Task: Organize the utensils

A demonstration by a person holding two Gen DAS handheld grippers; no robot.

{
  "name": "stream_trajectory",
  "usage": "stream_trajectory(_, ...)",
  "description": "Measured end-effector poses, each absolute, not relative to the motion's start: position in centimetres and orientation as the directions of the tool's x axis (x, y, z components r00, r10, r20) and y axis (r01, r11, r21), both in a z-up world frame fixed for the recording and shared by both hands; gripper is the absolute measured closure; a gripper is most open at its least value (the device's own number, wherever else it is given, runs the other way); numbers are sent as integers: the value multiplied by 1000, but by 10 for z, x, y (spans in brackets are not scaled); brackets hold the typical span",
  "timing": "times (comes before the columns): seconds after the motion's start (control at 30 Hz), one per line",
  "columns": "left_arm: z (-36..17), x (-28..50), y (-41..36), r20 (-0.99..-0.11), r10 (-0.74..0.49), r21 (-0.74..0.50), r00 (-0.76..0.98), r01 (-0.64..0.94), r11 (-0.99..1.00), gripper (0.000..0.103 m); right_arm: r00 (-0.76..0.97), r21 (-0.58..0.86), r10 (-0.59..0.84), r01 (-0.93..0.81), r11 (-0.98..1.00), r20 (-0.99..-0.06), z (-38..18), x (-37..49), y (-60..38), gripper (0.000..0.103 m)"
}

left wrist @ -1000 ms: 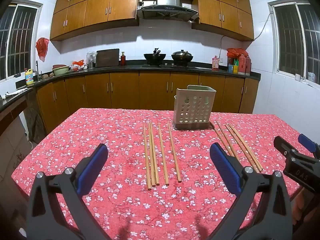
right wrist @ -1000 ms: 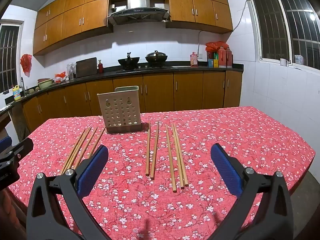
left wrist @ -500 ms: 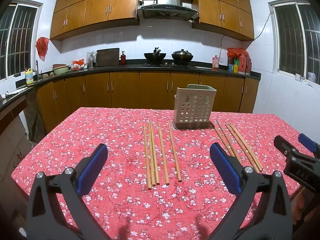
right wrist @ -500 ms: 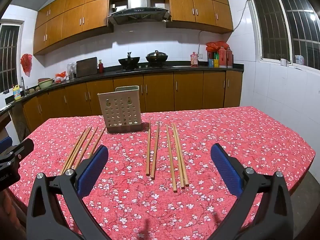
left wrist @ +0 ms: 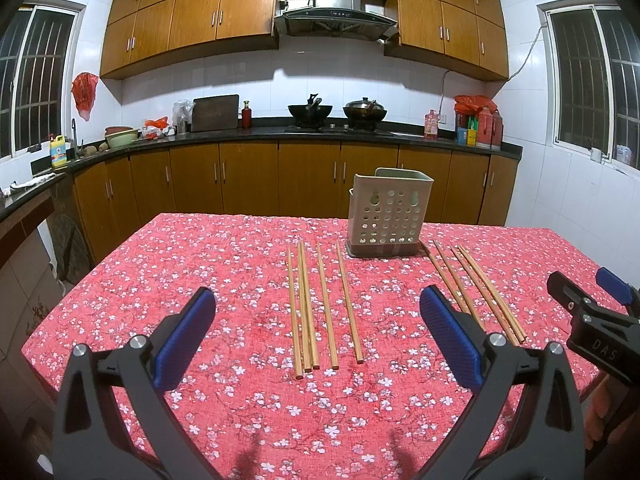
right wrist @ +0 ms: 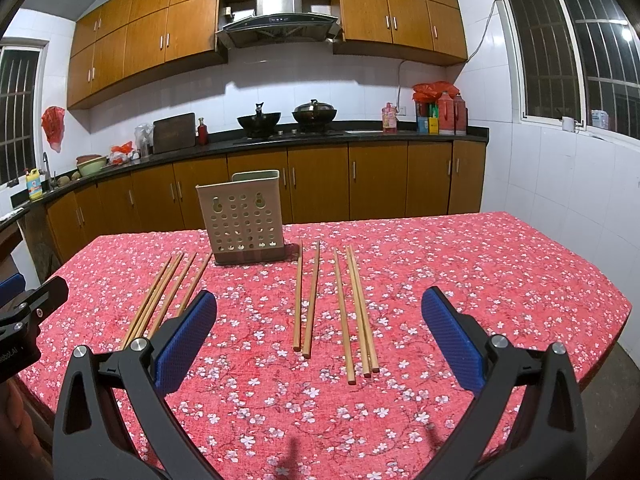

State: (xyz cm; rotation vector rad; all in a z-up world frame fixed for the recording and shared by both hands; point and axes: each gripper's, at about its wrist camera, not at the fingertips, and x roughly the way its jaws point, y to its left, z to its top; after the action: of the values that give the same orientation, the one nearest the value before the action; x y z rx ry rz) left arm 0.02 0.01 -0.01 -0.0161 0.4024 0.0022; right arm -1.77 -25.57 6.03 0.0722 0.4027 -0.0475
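Right now you are holding the left gripper (left wrist: pixel 318 330) spread wide and empty above the near edge of the table (left wrist: pixel 224 248) with its red floral cloth, and the right gripper (right wrist: pixel 320 330) is gaping just as wide, gripping nothing. Beyond the left gripper's blue pads (left wrist: pixel 185 336), five thin wooden chopsticks (left wrist: pixel 320 304) are lying side by side on the cloth. Another five wooden chopsticks (right wrist: pixel 336 300) are lying ahead of the right gripper. Farther back, the beige perforated plastic utensil holder (left wrist: pixel 390 212) is standing upright between the two groups.
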Motion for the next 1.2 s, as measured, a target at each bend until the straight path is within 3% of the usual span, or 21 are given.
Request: stream_trajectory(1.2,0,0,0,-395,-2,-17,918,-5,1000,4,917,62,-32,62,996,-396,60,-17,-256,2)
